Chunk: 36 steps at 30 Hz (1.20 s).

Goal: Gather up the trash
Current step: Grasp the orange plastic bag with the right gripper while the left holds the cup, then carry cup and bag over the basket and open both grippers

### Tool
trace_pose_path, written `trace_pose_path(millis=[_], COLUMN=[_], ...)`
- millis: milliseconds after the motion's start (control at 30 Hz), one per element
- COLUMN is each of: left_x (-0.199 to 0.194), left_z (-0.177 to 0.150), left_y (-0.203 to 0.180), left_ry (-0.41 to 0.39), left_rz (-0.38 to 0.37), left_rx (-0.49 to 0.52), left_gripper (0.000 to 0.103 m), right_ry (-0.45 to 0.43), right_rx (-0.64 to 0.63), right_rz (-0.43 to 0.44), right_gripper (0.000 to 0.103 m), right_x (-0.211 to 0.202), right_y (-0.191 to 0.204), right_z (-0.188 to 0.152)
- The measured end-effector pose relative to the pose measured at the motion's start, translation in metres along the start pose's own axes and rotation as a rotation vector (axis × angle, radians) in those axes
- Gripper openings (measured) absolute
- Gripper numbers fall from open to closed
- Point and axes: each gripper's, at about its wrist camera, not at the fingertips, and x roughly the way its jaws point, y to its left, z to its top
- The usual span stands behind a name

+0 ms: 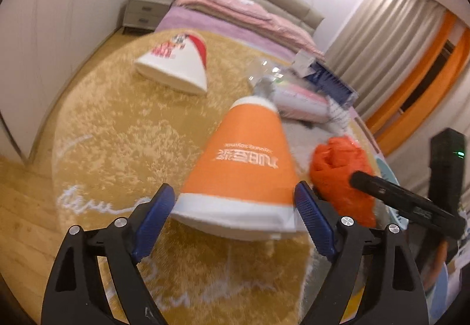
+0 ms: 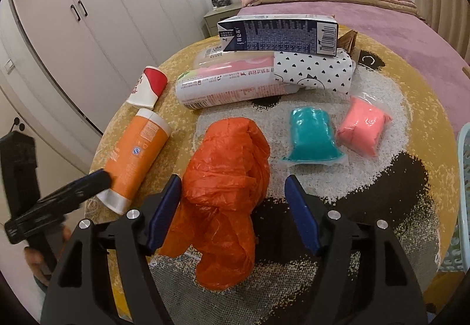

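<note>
Left wrist view: the left gripper (image 1: 235,204) has its jaws wide apart around the wide end of an orange cup (image 1: 243,160), which lies on its side on a round yellow rug (image 1: 111,125). The blue pads stand just beside the cup's white rim on either side; whether they touch it cannot be told. Farther off to the left lies a white and red cup (image 1: 176,63), also on its side. To the right of the orange cup sits a crumpled orange plastic bag (image 1: 340,175), with a black finger of the other gripper reaching in over it. Beyond lie a pink and white wrapper (image 1: 299,102) and a dark blue carton (image 1: 332,78), and past them a bed (image 1: 235,13).

Right wrist view: the right gripper (image 2: 232,207) has its jaws apart around the near part of the orange plastic bag (image 2: 226,178); the left pad is against the plastic, the right pad stands clear. The orange cup (image 2: 135,157) lies to the left. Farther right lie a teal pouch (image 2: 311,137) and a pink pouch (image 2: 361,125), close beside each other. At the far side, the dark blue carton (image 2: 279,34) rests on a heart-patterned cloth (image 2: 314,72).
</note>
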Motion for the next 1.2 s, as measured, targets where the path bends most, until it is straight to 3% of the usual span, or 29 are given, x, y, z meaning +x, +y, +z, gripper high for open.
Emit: trace_pose_path(millis=[300,467,567,700,767,833,900,1033,1200], left_x=[0.02,0.023,0.02,0.017,0.016,0.014,0.014,0.008,0.0], left_z=[-0.001,-0.007,-0.006,-0.006,-0.006,-0.005,-0.004,-0.001,0.009], left_y=[-0.019,-0.035,-0.033,-0.037,-0.041,-0.046,-0.053,-0.064,-0.093], left_ry=[0.028,0.011,0.004,-0.013,-0.022,-0.03,-0.039,-0.061,-0.094], left_rz=[0.015,0.084,0.056,0.046,0.035,0.043,0.057,0.041,0.011], left_rx=[0.016,0.09,0.069,0.068,0.08,0.092,0.114,0.132,0.188], left_gripper=[0.082,0.083,0.068,0.059,0.047,0.044,0.043,0.043,0.043], right_ry=[0.021,0.029,0.038,0.033,0.024,0.02,0.007,-0.033,-0.096], right_rx=[0.003,-0.011,0.0,0.003,-0.005,-0.009,-0.019,-0.017,0.017], right_rz=[0.018,0.013,0.019,0.019,0.017,0.033,0.025,0.011,0.007], right_gripper=[0.074,0.075,0.075,0.074,0.062,0.045,0.039,0.033,0.033], right_x=[0.01,0.015,0.02,0.022,0.02,0.018,0.014,0.001,-0.028], right_y=[0.003,0.007,0.006,0.004,0.004,0.003,0.003,-0.005,-0.025], right_z=[-0.004,-0.005,-0.007,-0.008,-0.008,-0.008,-0.008,-0.006,-0.001])
